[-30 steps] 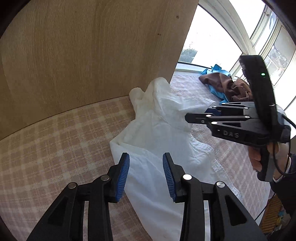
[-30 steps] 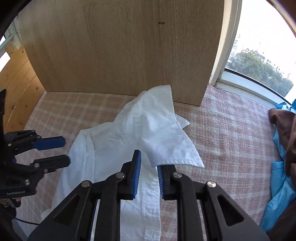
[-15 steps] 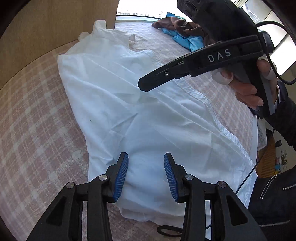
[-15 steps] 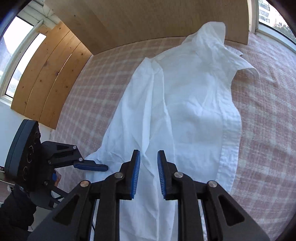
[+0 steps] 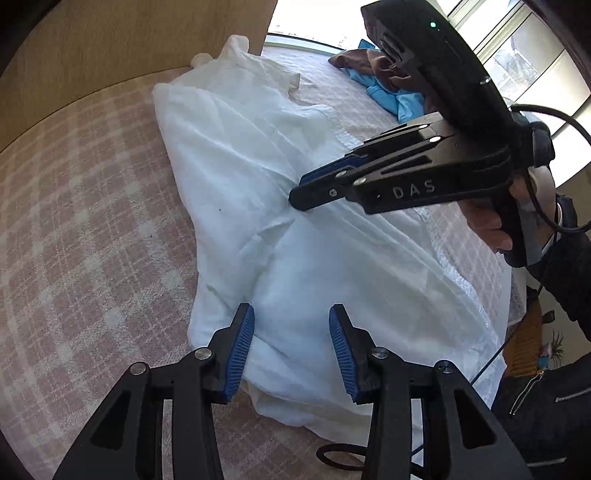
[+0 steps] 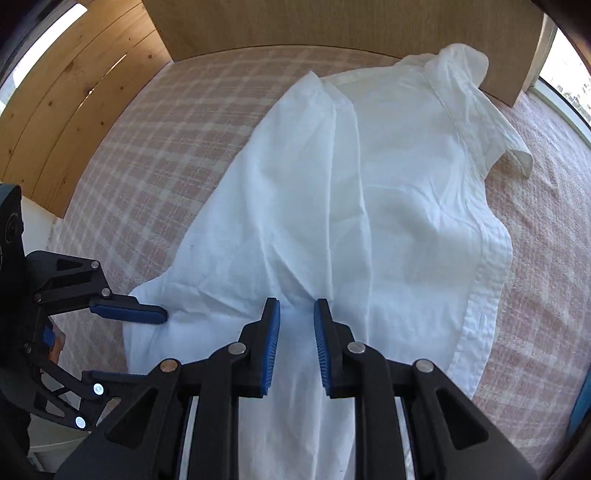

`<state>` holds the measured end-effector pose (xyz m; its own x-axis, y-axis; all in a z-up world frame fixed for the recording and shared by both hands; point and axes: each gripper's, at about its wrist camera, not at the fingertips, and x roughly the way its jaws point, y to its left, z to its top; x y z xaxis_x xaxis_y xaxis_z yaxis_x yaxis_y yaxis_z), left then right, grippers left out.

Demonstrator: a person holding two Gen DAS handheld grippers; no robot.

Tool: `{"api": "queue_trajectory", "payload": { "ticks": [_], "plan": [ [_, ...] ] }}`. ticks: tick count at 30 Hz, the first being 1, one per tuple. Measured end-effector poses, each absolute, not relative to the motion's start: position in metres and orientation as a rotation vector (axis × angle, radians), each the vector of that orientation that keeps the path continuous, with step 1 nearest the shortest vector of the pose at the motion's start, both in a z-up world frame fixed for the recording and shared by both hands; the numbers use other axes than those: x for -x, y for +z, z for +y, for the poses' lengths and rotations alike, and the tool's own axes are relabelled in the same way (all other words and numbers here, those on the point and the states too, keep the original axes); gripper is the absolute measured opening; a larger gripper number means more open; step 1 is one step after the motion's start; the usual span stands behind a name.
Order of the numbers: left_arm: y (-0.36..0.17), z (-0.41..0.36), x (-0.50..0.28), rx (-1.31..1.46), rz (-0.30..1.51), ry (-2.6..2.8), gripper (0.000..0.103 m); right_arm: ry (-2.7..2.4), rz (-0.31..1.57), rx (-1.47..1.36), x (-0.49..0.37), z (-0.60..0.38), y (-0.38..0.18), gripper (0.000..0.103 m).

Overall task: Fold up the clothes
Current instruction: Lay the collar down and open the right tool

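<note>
The white shirt (image 6: pixel 369 206) lay lengthwise, collar toward 12 o'clock, no crosswise fold made; the left gripper (image 5: pixel 291 339) hovered part-open and empty, the right gripper (image 6: pixel 296 343) was closing narrowly over cloth, unpinched.

The right gripper (image 6: pixel 296 343) hangs over the white shirt (image 6: pixel 369 206) spread on the checked bedcover (image 6: pixel 177 133), jaws closing, fabric bunched between them.

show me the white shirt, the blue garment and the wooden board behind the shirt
white shirt (image 6: pixel 369 221), right wrist view, on the flat middle of its body
blue garment (image 5: pixel 399 101), left wrist view, on its crumpled fabric beside the brown cloth
wooden board (image 6: pixel 332 26), right wrist view, on its bare front face
</note>
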<state>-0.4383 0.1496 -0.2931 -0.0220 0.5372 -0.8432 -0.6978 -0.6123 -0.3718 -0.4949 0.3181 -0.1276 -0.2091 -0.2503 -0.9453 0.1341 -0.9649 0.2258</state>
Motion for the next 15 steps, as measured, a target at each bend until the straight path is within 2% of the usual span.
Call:
{"api": "queue_trajectory", "payload": {
  "ticks": [1,6,15],
  "plan": [
    [-0.29,0.147,0.438,1.358,0.17,1.773,0.038,-2.28,-0.209,-1.804,0.496,0.33,-0.128,0.013],
    [-0.279,0.138,0.436,1.334,0.141,1.78,0.039,-2.32,-0.304,-1.702,0.5,0.358,-0.1,0.019],
    [-0.268,0.12,0.426,1.327,0.167,1.806,0.039,-2.17,-0.175,-1.763,0.525,0.33,-0.123,0.019]
  ]
}}
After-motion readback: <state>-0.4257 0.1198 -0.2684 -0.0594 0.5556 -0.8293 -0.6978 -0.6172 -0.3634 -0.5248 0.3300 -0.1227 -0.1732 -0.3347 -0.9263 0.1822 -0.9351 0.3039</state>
